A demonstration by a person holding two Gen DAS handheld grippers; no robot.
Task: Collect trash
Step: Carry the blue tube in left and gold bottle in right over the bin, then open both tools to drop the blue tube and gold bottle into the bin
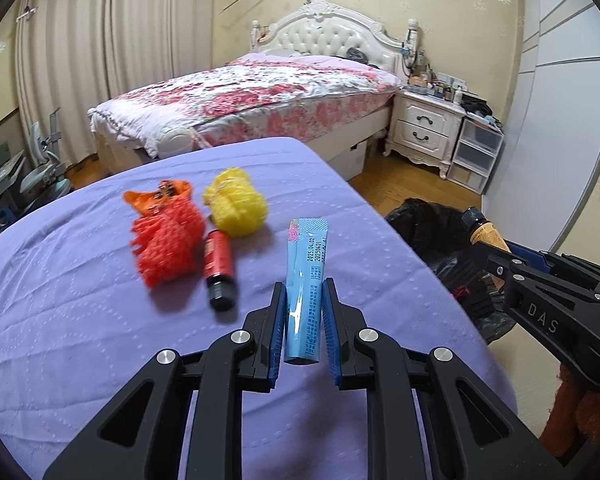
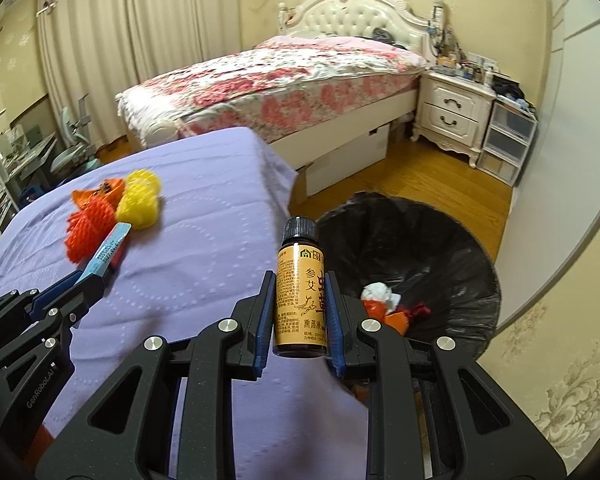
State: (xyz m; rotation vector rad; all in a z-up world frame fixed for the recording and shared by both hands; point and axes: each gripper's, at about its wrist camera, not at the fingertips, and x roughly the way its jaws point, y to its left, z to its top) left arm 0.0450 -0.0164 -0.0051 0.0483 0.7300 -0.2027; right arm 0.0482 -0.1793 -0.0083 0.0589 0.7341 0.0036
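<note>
My left gripper [image 1: 303,286] is shut on a light blue sachet [image 1: 305,276] that stands up between its blue pads, above the purple-covered table [image 1: 100,320]. My right gripper [image 2: 298,276] is shut on a small brown bottle [image 2: 300,300] with an orange label and black cap, held near the table's right edge beside the black-lined trash bin [image 2: 452,248]. Left on the table are an orange foam net [image 1: 166,240], a yellow foam net [image 1: 236,200] and a small red bottle [image 1: 219,272] lying on its side. The right gripper's bottle [image 1: 485,232] shows at the right of the left wrist view.
The bin holds crumpled white paper [image 2: 380,292] and orange scraps [image 2: 396,316]. A bed with a floral cover [image 1: 252,100] stands beyond the table, with a white nightstand [image 1: 424,128] and plastic drawers [image 1: 476,152] to its right. Wooden floor [image 2: 428,176] lies between bed and bin.
</note>
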